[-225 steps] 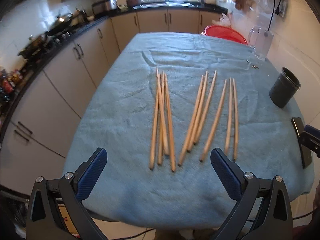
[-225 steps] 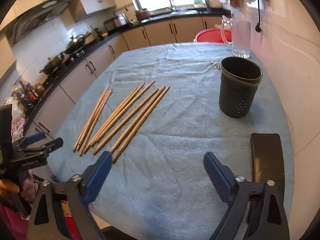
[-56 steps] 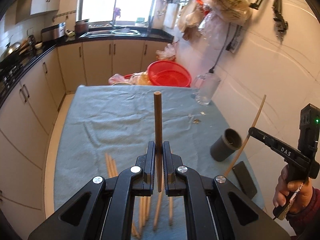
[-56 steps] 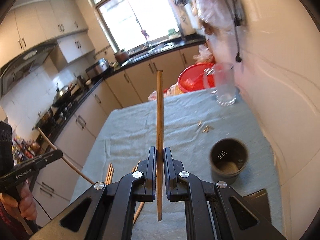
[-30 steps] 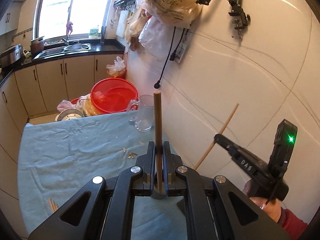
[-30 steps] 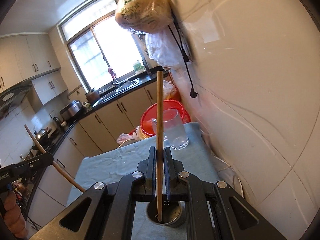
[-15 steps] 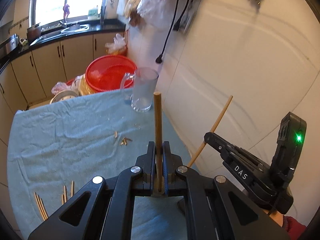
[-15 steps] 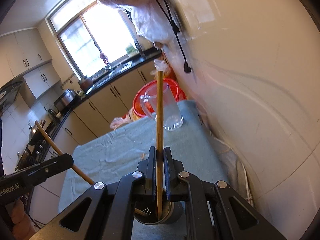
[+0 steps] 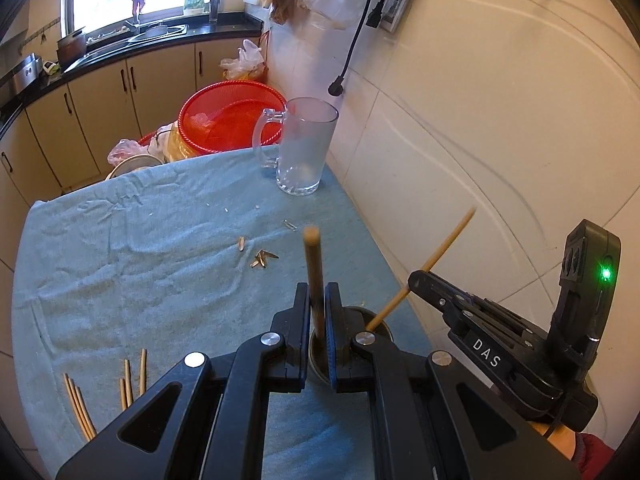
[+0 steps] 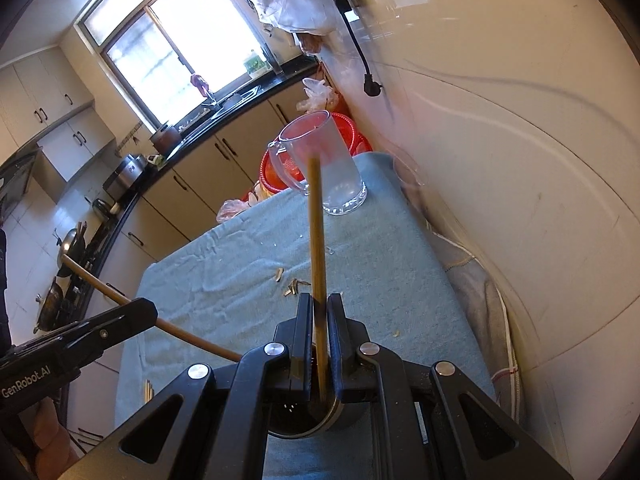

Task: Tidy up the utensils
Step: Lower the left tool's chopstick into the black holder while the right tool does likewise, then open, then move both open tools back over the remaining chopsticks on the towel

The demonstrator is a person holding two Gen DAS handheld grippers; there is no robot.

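Note:
In the left wrist view my left gripper [image 9: 317, 294] is shut on a brown wooden chopstick [image 9: 312, 264] that stands upright, its lower end inside the dark utensil cup [image 9: 383, 325] right below the jaws. My right gripper [image 9: 416, 280] comes in from the right, shut on a paler chopstick [image 9: 444, 250] that slants down into the same cup. In the right wrist view my right gripper [image 10: 319, 306] grips that chopstick [image 10: 316, 232] above the cup [image 10: 294, 429]; the left gripper [image 10: 146, 314] enters from the left with its chopstick [image 10: 188, 336]. Several chopsticks [image 9: 80, 404] lie on the blue towel [image 9: 140, 248].
A glass mug [image 9: 304, 148] stands at the table's far right corner, with a red basket [image 9: 232, 116] behind the table. Small seed shells [image 9: 262, 258] lie mid-towel. A tiled wall [image 9: 480, 140] runs close along the table's right edge. Kitchen cabinets line the back.
Both grippers have sunk toward the table and tilted further down. The cup has come into sight under the jaws, and both chopsticks' lower ends now dip into it.

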